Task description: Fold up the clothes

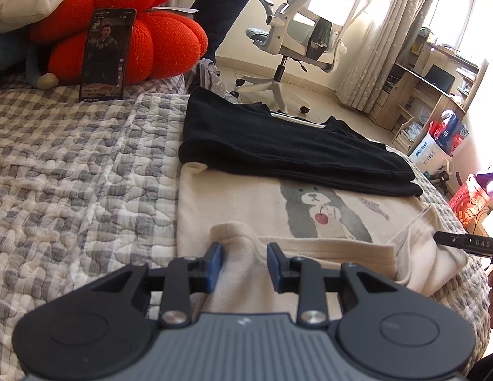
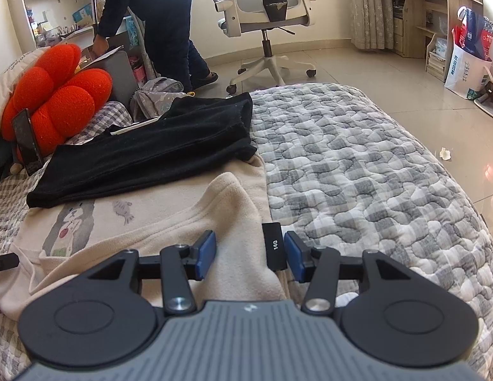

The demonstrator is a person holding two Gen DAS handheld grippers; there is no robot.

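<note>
We take the quilted checked bedspread [image 1: 71, 165] as our landmark; it carries everything described here. The largest thing on it is the cream sweatshirt [image 1: 246, 200], spread flat near the bedspread's foot end, its front printed with a grey bear [image 1: 322, 212] holding a red cherry and a small grey fish beside it. Its fleecy fabric is pale and slightly pilled; the lower hem is turned up in a ribbed band, and both near corners are bunched into soft folds. Across its far part lies a black garment [image 1: 287, 146], already folded into a long, flat, layered strip, touching and partly covering the cream one. Farther along the bedspread, toward its head end, we see an orange-red plush cushion [image 1: 125, 25] with a phone [image 1: 105, 54] leaning upright against it. Off the bedspread, a white office chair [image 2: 265, 9] stands on the tiled floor. The left gripper [image 1: 244, 265] hovers low over one bunched corner of the sweatshirt, its blue-padded jaws parted with cloth lying between them, not pinched. The right gripper [image 2: 250, 255] sits over the opposite corner, at the sweatshirt's edge nearest the bare bedspread, jaws likewise spread apart; a black label reading 140 [image 2: 274, 250] lies just inside its right pad.
</note>
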